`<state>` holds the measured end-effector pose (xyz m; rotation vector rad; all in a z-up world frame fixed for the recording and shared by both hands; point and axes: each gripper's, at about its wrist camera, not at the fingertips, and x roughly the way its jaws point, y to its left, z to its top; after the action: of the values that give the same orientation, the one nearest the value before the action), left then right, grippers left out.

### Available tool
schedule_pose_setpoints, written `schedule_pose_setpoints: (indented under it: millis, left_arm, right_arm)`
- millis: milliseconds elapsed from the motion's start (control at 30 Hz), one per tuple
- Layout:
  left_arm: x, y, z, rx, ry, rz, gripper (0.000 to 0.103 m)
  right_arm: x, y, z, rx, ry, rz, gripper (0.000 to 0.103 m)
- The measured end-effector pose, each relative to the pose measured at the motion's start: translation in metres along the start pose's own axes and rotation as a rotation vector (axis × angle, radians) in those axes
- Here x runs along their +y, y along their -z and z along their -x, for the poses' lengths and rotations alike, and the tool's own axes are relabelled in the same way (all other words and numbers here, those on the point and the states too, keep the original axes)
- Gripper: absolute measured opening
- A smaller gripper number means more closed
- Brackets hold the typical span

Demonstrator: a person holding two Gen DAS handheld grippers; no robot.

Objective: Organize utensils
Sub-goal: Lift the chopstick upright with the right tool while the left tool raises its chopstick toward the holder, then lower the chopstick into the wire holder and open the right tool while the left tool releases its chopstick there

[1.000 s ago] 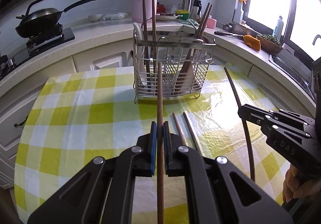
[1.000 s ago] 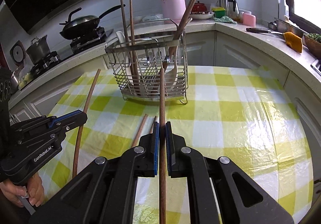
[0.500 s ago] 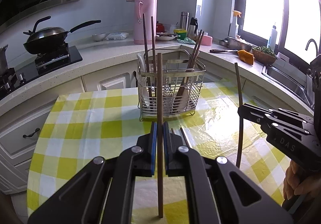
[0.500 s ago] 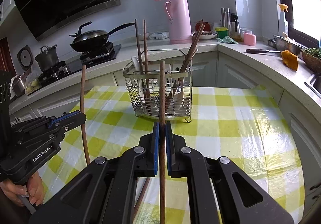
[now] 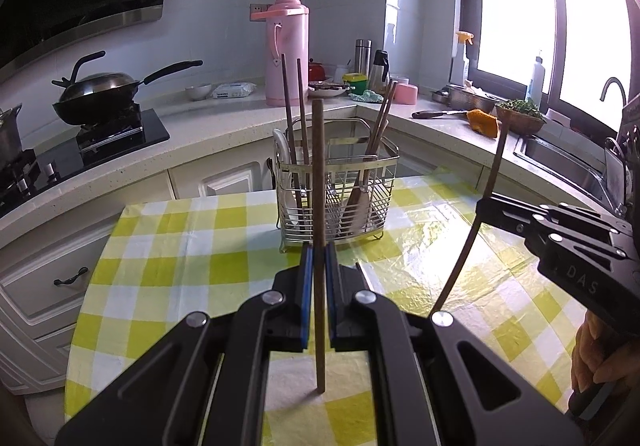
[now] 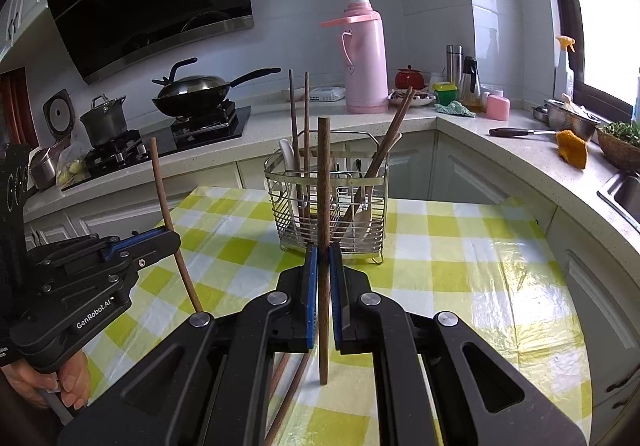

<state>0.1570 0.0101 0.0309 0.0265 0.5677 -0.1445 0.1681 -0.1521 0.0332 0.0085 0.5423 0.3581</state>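
Left gripper [image 5: 319, 258] clamping upright chopstick [image 5: 318, 174], right gripper [image 6: 323, 258] likewise, wire caddy [image 5: 340, 182] beyond

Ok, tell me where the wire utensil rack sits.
The wire utensil rack stands at the checked table's far edge, centre of both views, ahead of both grippers, below the pink thermos.

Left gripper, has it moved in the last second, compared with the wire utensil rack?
Yes. The left gripper, shut on a chopstick, has risen: the wire utensil rack now sits lower and smaller in its view.
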Motion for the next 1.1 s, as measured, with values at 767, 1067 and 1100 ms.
schedule_pose_setpoints:
  millis: [767, 1067, 1100]
  left_arm:
    - [0.011, -0.058, 0.016, -0.081, 0.000, -0.036, 0.006]
    - [0.014, -0.122, 0.014, -0.139, 0.001, -0.045, 0.006]
    - [0.014, -0.129, 0.013, -0.146, -0.005, -0.048, 0.006]
  right_arm:
    - [-0.021, -0.058, 0.006, -0.090, 0.069, 0.042, 0.007]
    - [-0.029, -0.111, 0.004, -0.143, 0.071, 0.049, 0.007]
    - [-0.030, -0.118, 0.004, -0.146, 0.067, 0.048, 0.007]
